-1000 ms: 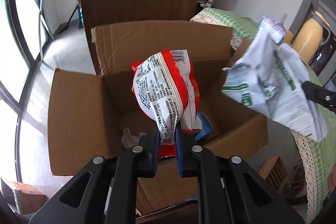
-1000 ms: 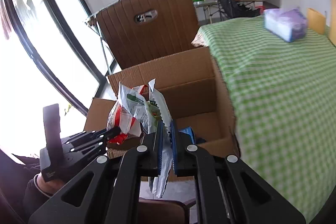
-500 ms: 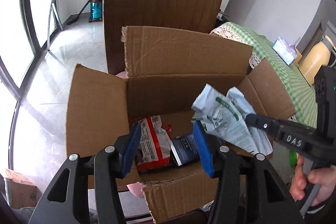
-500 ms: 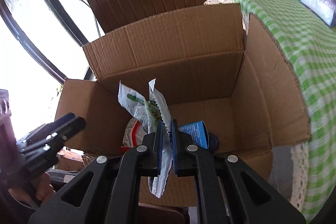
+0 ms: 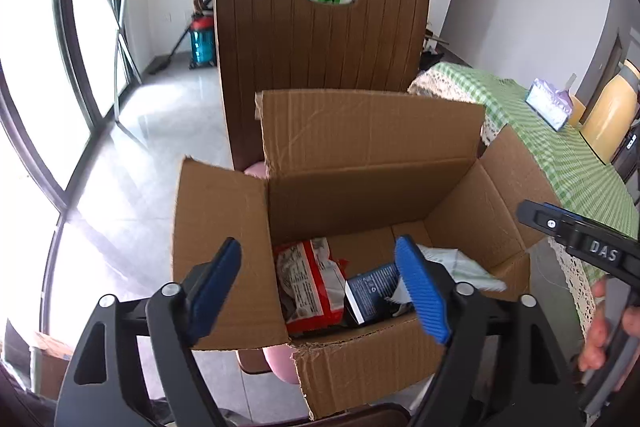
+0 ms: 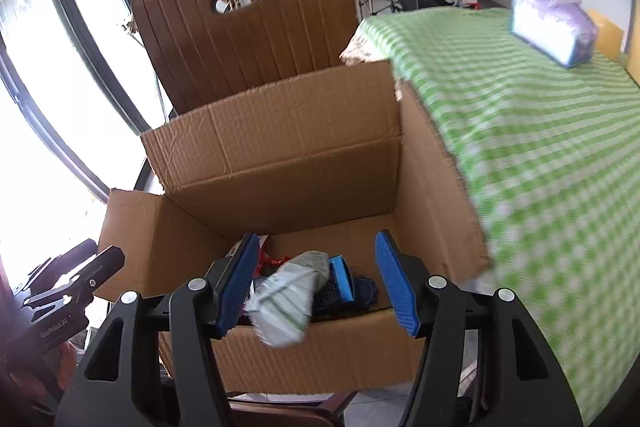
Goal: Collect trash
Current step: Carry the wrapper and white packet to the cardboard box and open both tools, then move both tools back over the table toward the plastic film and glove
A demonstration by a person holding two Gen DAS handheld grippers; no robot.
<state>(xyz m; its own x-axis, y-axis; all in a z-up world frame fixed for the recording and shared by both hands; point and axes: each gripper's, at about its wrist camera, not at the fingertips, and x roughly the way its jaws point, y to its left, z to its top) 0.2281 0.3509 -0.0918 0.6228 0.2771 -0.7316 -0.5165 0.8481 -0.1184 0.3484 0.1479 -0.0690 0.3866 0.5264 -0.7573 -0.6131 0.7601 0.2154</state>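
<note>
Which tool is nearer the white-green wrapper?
Right. The right tool, jaws just opened, hangs directly over the white-green wrapper; the left tool stands left, above the red packet.

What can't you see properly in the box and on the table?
- Box floor: in both views the near wall of the cardboard box and the tool fingers hide part of it.
- White-green wrapper: blurred in the right wrist view, print unreadable.
- Purple tissue pack: blurred, label unreadable.
- Yellow jug: cut off by the left wrist view's edge.
</note>
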